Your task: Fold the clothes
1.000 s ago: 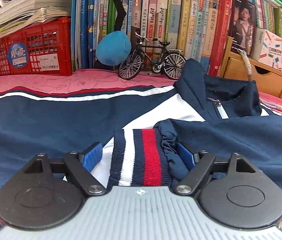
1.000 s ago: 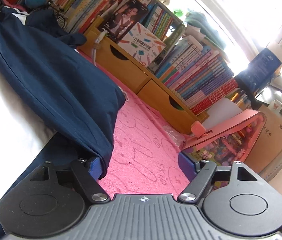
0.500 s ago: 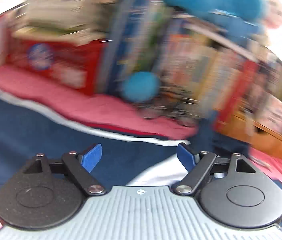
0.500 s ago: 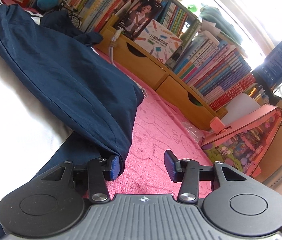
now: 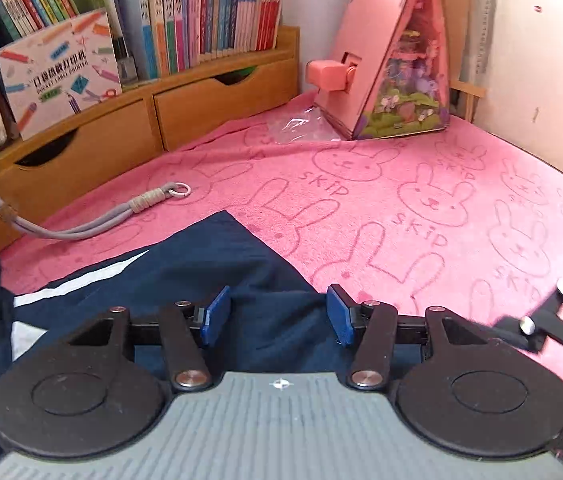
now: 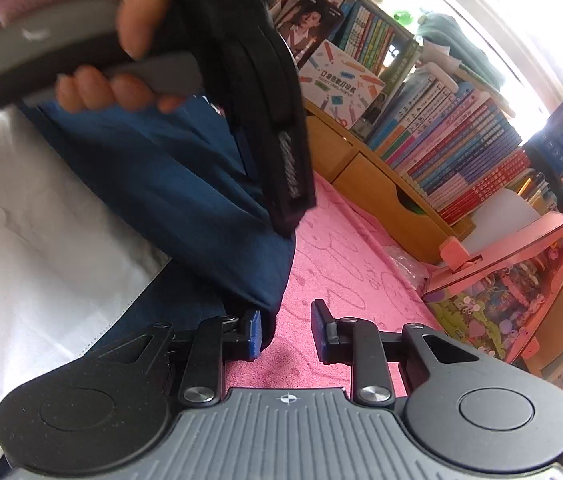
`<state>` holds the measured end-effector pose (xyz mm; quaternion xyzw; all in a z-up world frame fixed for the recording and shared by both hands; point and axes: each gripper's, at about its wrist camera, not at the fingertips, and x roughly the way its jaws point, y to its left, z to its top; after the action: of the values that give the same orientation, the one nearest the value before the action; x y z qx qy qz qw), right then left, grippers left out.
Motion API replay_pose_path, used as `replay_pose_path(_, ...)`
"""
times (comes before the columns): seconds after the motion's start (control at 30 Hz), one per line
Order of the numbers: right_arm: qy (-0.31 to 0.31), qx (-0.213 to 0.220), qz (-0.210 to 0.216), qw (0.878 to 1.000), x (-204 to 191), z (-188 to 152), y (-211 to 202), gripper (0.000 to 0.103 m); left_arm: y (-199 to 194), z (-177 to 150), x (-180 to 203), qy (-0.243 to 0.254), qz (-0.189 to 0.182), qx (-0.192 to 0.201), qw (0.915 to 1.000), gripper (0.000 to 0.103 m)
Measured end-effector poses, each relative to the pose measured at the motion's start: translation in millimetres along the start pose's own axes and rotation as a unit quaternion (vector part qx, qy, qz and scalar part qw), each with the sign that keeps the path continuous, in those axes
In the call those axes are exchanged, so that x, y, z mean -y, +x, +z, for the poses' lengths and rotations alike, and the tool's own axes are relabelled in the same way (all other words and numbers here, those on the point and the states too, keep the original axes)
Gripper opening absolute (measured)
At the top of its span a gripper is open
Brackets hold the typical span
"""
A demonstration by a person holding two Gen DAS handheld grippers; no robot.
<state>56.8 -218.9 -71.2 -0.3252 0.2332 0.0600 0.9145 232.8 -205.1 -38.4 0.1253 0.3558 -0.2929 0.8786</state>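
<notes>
We hold the left gripper [image 5: 277, 316] over the right edge of the jacket [image 5: 185, 276], which lies flat on the pink towel [image 5: 421, 216]. Its jaws have just been closing and stand half apart; navy cloth lies under them, but the pads do not press it. The right gripper [image 6: 285, 334] rests low at the jacket's corner [image 6: 269, 300]. Its jaws have also been closing; the left pad [image 6: 255, 334] touches the navy fold, the other pad stands apart over bare towel, so nothing is clamped. In the right view our left hand [image 6: 121, 40] with its tool hangs above the jacket. A grey cord [image 5: 81, 228] lies on the towel near the wooden drawers [image 5: 201, 100].
</notes>
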Motion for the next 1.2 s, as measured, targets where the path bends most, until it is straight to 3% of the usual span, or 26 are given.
replay_pose_path(0.13, 0.007, -0.001, 0.005, 1.000, 2.3, 0.3, 0.2, 0.028, 34.4, 17.5, -5.2, -0.020, 0.040, 0.008, 0.9990, 0.055)
replay_pose_path(0.27, 0.010, -0.001, 0.007, 1.000, 3.1, 0.3, -0.1, 0.028, 31.8, 34.6, -22.0, -0.063, 0.084, 0.019, 0.9943, 0.053)
replay_pose_path(0.33, 0.010, 0.000, 0.007, 1.000, 3.5, 0.3, -0.3, 0.028, 18.9, 35.9, -39.9, -0.099, 0.060, 0.030, 0.9928, 0.062)
replay_pose_path(0.4, 0.009, 0.000, 0.007, 1.000, 3.0, 0.4, -0.6, 0.028, 7.4, 33.7, -60.9, -0.142, 0.017, 0.030, 0.9892, 0.084)
replay_pose_path(0.5, 0.005, 0.001, 0.005, 1.000, 1.4, 0.1, -0.9, 0.028, 7.4, 33.9, -83.7, -0.183, -0.036, -0.030, 0.9819, 0.085)
replay_pose_path(0.53, 0.004, 0.001, 0.004, 1.000, 1.0, 0.1, -1.0, 0.028, 7.2, 35.3, -85.5, -0.185, -0.035, -0.043, 0.9812, 0.085)
replay_pose_path(0.63, 0.000, 0.002, 0.002, 1.000, 0.1, 0.0, -0.9, 0.028, 1.5, 38.4, -73.8, -0.129, -0.012, -0.035, 0.9910, 0.079)
replay_pose_path(0.7, -0.002, 0.002, 0.000, 1.000, -0.3, -0.2, -0.7, 0.028, 5.5, 43.1, -63.3, -0.087, -0.004, -0.052, 0.9948, 0.066)
replay_pose_path(0.73, -0.003, 0.002, 0.000, 1.000, -0.4, -0.4, -0.4, 0.028, 7.1, 44.7, -60.2, -0.073, -0.002, -0.064, 0.9953, 0.066)
replay_pose_path(0.83, -0.003, 0.002, 0.000, 1.000, -0.7, -0.6, -0.4, 0.028, -1.5, 42.9, -62.5, -0.048, -0.009, -0.069, 0.9964, 0.066)
replay_pose_path(1.0, -0.001, 0.002, 0.000, 1.000, -0.8, -0.9, -1.3, 0.028, -25.6, 30.9, -88.2, -0.154, -0.025, -0.024, 0.9875, 0.068)
replay_pose_path(1.1, 0.000, 0.003, 0.001, 1.000, -0.6, -0.9, -1.1, 0.028, -65.3, 7.6, -73.2, -0.121, -0.044, 0.003, 0.9916, 0.067)
replay_pose_path(1.2, 0.000, 0.004, 0.001, 1.000, -0.6, -1.1, -1.3, 0.028, -107.8, -22.5, -47.1, -0.045, -0.023, 0.017, 0.9986, 0.072)
